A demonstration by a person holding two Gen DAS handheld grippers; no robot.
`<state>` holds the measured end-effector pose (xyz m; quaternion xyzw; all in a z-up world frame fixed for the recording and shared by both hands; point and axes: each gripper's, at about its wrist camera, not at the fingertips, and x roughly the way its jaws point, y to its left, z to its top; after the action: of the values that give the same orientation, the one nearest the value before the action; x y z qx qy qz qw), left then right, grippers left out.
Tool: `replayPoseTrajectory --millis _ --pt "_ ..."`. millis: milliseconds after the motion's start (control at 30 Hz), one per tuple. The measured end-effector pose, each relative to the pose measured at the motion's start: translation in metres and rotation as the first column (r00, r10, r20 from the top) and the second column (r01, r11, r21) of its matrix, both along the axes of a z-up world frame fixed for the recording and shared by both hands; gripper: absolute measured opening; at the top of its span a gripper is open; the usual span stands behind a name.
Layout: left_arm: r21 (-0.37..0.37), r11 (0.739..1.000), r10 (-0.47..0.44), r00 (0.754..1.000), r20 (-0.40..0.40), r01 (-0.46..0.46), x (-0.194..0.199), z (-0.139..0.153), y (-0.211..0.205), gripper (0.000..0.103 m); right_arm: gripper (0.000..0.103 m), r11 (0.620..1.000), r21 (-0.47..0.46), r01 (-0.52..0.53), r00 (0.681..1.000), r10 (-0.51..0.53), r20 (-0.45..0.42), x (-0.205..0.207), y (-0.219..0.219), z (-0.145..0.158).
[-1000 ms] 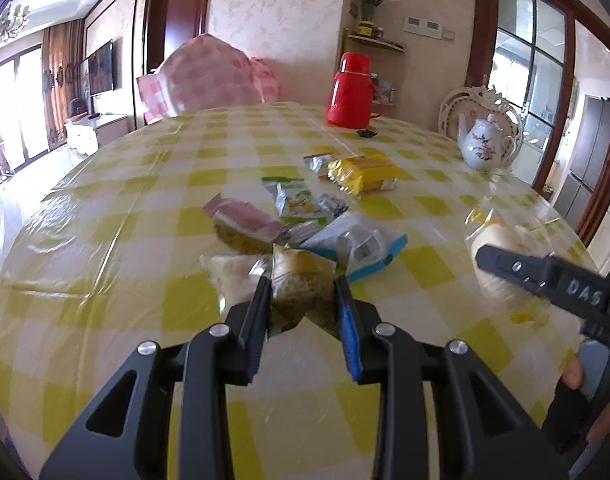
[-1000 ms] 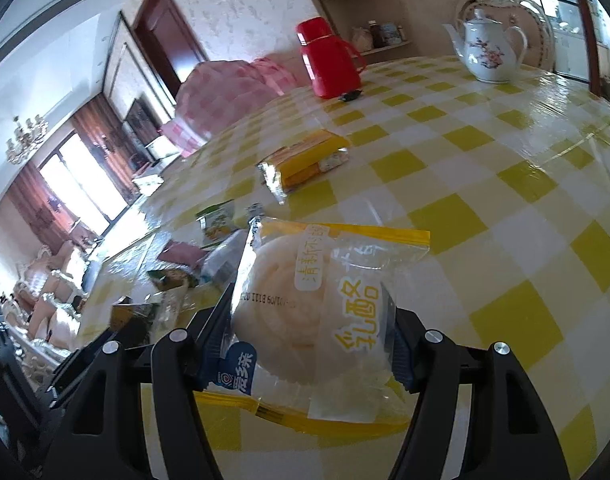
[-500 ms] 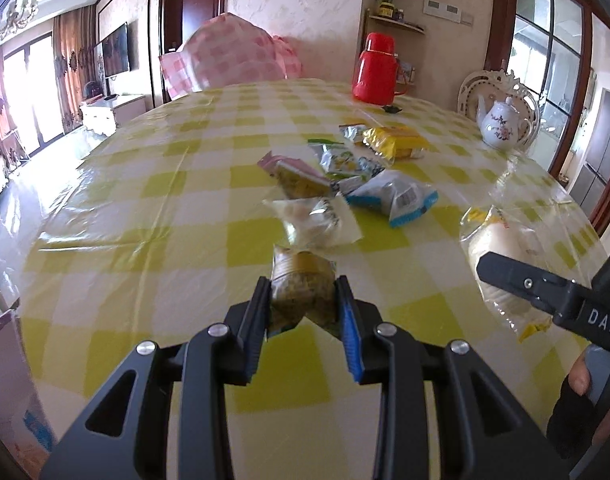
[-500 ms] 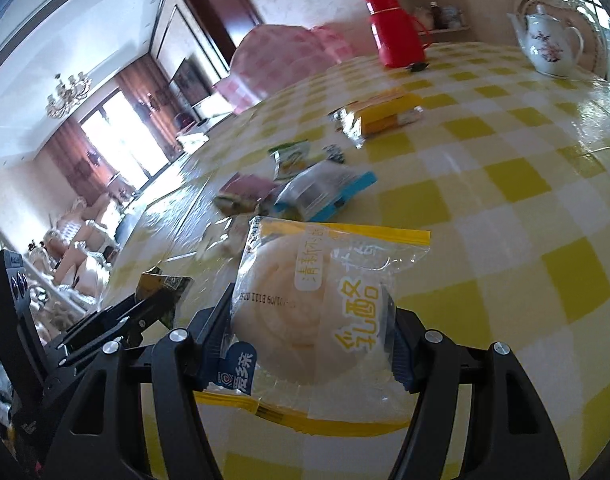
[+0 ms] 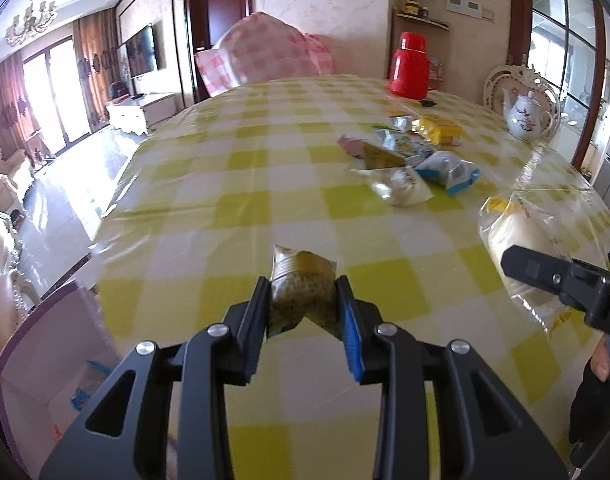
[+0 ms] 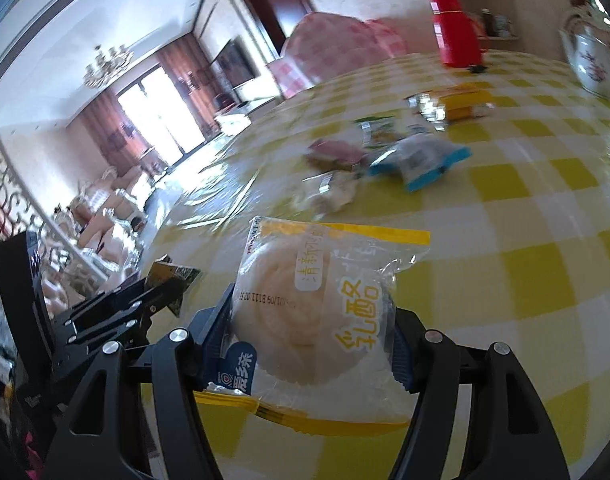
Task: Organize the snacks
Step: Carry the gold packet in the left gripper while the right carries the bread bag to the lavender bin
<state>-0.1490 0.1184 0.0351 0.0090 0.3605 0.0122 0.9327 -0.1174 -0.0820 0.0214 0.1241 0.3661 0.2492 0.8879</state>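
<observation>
My left gripper (image 5: 303,285) is shut on a small olive-green snack packet (image 5: 301,276), held above the yellow checked table (image 5: 225,184) near its front left edge. Off to its right, my right gripper (image 6: 313,314) is shut on a clear bag with a round pale bread (image 6: 305,312) and yellow seams; that bag (image 5: 517,236) also shows in the left wrist view. The left gripper (image 6: 161,292) with its green packet (image 6: 173,276) appears low left in the right wrist view. Several loose snack packs (image 5: 405,160) lie in a heap farther back on the right.
A red thermos (image 5: 409,66) and a white teapot (image 5: 525,116) stand at the table's far side. A white box with a purple rim (image 5: 53,360) sits below the table's left front edge. A pink checked chair cover (image 5: 265,52) rises behind the table.
Both grippers have carried their packs back and to the left, away from the snack heap, which now lies farther off to the right. The white box has come into view at lower left.
</observation>
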Motion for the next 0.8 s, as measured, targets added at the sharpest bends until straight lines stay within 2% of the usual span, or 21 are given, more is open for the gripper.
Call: replayPoseTrajectory --millis 467,667,800 --pt "0.001 0.992 0.123 0.992 -0.005 -0.123 -0.044 0.002 0.086 0.034 0.064 0.977 -0.094 -0.193 0.979 0.197 0.042 -0.041 0.101 0.005" --pt "0.027 0.98 0.197 0.98 -0.018 -0.197 -0.058 0.003 0.129 0.034 0.064 0.943 -0.154 -0.296 0.95 0.307 0.05 -0.063 0.153 0.004" --pt "0.022 0.969 0.245 0.969 -0.02 -0.244 -0.065 0.004 0.155 0.035 0.064 0.908 -0.199 -0.369 0.92 0.387 0.059 -0.083 0.186 0.002"
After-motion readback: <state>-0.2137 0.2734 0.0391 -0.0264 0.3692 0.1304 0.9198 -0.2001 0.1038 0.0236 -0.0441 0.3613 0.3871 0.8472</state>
